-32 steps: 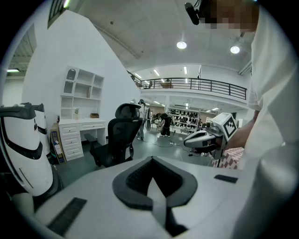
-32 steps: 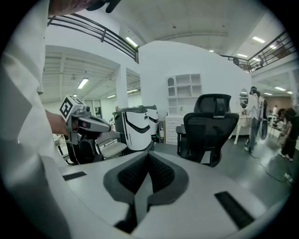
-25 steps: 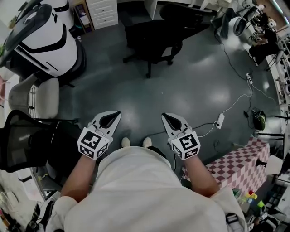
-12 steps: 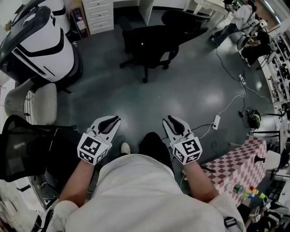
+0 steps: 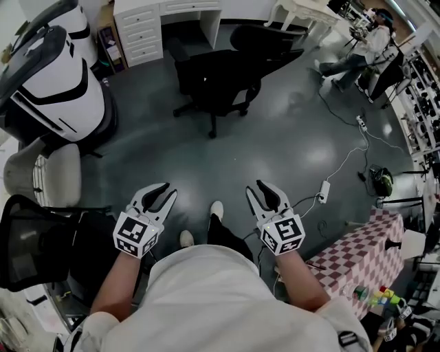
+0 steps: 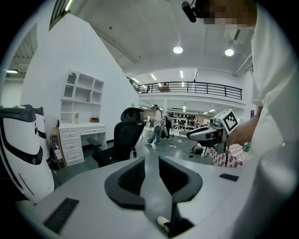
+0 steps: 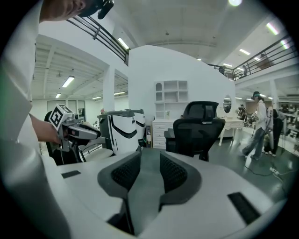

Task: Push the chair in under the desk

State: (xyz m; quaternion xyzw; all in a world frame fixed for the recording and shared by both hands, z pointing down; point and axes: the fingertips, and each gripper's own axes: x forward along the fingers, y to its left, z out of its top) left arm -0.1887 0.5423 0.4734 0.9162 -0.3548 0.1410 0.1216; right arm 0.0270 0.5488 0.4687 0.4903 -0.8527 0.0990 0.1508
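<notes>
Head view puts the black office chair at upper centre, just before the white desk, well apart from your left gripper and right gripper. Both jaws, empty, have just been opening narrowly, likely to push it.

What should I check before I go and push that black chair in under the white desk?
1. Left gripper empty: ok; its jaws have just been opening, with nothing between them.
2. Right gripper empty: ok; its jaws have likewise just been opening, with nothing between them.
3. Chair within reach: not ok; it stands well ahead, and neither gripper touches it.
4. Chair under the desk: not ok; it stands out on the floor.
5. Cable out of the way: ok; it lies off to the right.
6. Space under the desk free: cannot tell; the chair hides it.
</notes>
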